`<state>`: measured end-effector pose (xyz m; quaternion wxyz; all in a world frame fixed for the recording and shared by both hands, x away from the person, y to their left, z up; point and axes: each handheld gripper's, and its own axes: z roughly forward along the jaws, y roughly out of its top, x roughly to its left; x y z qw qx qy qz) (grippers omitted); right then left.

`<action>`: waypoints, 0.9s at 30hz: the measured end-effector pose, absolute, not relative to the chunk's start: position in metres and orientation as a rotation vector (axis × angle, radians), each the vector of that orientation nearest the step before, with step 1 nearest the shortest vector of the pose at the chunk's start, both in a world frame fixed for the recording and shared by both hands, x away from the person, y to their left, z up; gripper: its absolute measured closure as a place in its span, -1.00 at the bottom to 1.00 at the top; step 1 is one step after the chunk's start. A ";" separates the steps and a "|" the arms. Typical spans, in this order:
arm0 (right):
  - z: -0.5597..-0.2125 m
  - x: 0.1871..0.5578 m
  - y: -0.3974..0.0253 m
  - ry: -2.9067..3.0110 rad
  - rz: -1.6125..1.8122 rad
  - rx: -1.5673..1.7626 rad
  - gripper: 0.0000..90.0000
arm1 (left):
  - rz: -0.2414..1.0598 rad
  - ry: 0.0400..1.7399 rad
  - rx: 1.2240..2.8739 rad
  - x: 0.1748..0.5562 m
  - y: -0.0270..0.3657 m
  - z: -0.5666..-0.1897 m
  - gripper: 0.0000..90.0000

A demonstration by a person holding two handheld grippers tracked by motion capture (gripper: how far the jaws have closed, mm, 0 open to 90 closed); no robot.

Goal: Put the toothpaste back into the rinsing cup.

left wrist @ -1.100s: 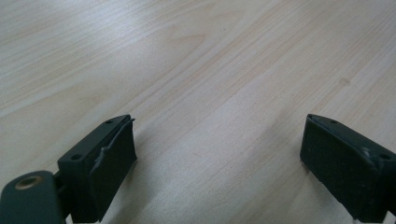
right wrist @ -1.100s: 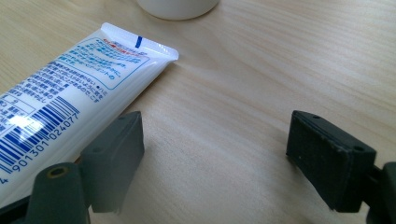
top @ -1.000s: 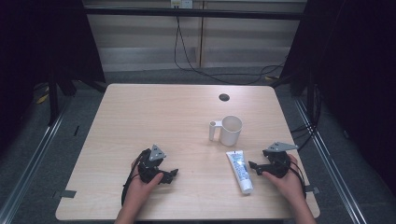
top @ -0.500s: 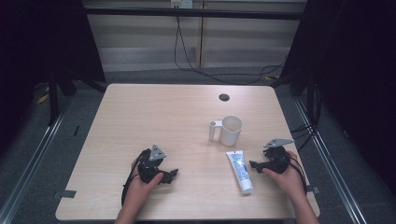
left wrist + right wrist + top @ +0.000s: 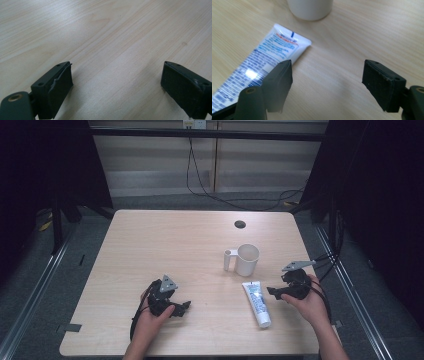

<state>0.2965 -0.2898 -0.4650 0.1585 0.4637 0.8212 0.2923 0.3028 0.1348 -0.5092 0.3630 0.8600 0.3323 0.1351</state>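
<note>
A white toothpaste tube (image 5: 258, 303) with blue print lies flat on the wooden table (image 5: 170, 245), its cap toward the front edge. A white mug (image 5: 246, 259) stands upright just behind it, handle to the left. My right gripper (image 5: 273, 292) hovers open just right of the tube; in the right gripper view the tube (image 5: 259, 65) lies beside the left jaw and the mug's base (image 5: 310, 8) is at the top, with my gripper (image 5: 327, 82) over bare wood. My left gripper (image 5: 184, 308) rests open at the front left, over bare wood (image 5: 115, 82).
A dark round cable hole (image 5: 240, 224) is set in the table near its far edge. Cables hang behind the table by the wall. Metal floor rails run along both sides of the table.
My right gripper has shifted slightly left toward the tube. The left gripper, tube and mug stay where they were.
</note>
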 end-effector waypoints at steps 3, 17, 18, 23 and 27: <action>-0.460 0.297 -0.287 2.354 0.833 1.312 -0.47 | 0.348 0.856 2.214 0.303 0.135 -0.509 -0.78; -0.448 0.305 -0.261 2.406 0.827 1.370 -0.47 | 0.348 0.856 2.213 0.303 0.135 -0.509 -0.78; -0.448 0.305 -0.261 2.406 0.827 1.370 -0.47 | 0.347 0.855 2.210 0.303 0.135 -0.509 -0.78; -0.446 0.305 -0.253 2.409 0.855 1.374 -0.46 | 0.348 0.856 2.214 0.303 0.135 -0.509 -0.78; -0.448 0.303 -0.247 2.416 0.844 1.393 -0.45 | 0.347 0.854 2.210 0.303 0.135 -0.509 -0.78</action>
